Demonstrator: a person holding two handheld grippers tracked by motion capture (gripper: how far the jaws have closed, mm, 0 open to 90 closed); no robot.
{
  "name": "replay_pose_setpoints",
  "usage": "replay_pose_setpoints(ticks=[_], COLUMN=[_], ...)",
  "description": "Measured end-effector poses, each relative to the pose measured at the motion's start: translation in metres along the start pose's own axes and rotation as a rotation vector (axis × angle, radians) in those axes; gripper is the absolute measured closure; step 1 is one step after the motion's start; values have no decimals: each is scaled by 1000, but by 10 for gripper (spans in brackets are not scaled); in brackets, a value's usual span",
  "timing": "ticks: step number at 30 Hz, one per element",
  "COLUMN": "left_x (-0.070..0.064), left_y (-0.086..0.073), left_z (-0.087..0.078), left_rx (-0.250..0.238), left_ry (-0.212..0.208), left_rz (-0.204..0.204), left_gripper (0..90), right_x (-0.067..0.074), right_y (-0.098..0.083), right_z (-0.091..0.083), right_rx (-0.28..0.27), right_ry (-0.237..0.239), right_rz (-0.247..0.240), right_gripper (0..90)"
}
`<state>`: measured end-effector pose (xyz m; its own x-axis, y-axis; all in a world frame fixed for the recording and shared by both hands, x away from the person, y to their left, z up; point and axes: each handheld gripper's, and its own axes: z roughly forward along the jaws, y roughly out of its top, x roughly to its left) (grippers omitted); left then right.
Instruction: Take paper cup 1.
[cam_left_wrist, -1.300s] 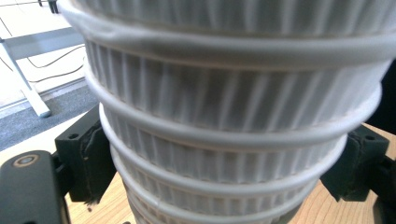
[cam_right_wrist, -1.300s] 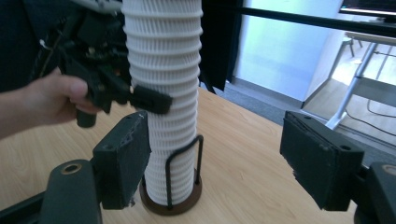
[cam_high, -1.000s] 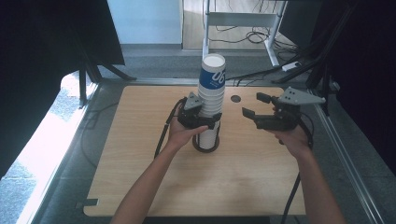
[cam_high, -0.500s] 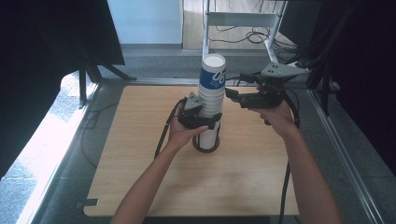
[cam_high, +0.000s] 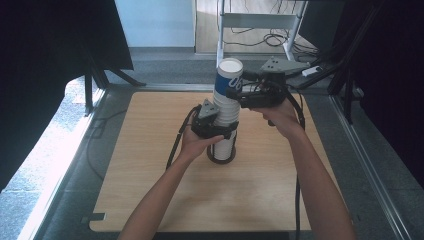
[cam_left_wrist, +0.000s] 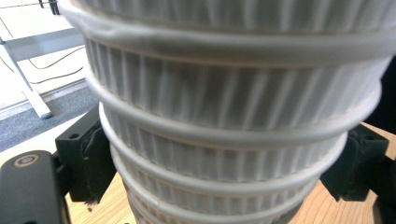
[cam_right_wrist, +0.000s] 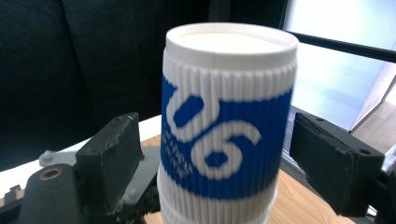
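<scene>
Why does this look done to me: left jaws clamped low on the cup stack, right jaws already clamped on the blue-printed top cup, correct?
Not quite. The right gripper is not clamped: the right gripper view shows its jaws, which have just been opening, standing clear on both sides of the top cup. The left gripper does grip the cup stack low down.

The stack of paper cups (cam_high: 226, 112) is white with fine vertical ribbing and smooth white rims. Its top cup (cam_right_wrist: 228, 123) carries a broad blue band with large white numerals and small white lettering. Both grippers are black, each topped by a grey plate. The table (cam_high: 150, 165) is pale wood grain, and the floor beyond is grey.
</scene>
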<state>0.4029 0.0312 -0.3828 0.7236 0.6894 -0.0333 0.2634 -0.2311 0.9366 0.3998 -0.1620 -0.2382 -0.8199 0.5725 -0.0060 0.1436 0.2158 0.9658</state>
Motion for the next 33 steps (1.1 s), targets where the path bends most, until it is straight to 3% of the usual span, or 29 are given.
replay_pose_setpoints(ticks=[11, 19, 28, 33], left_x=[-2, -1, -2, -2], left_y=[2, 2, 1, 1], left_z=[2, 2, 2, 2], left_rx=[9, 9, 8, 10], left_ry=[-5, -8, -5, -3], left_rz=[6, 3, -5, 0], left_gripper=[126, 126, 126, 126], right_x=[-5, -4, 0, 0], right_y=[12, 18, 27, 36], right_z=[20, 26, 21, 10], right_rx=[27, 26, -28, -93], right_ry=[-35, -32, -63, -77], right_rz=[1, -18, -31, -25], right_gripper=[165, 251, 265, 269])
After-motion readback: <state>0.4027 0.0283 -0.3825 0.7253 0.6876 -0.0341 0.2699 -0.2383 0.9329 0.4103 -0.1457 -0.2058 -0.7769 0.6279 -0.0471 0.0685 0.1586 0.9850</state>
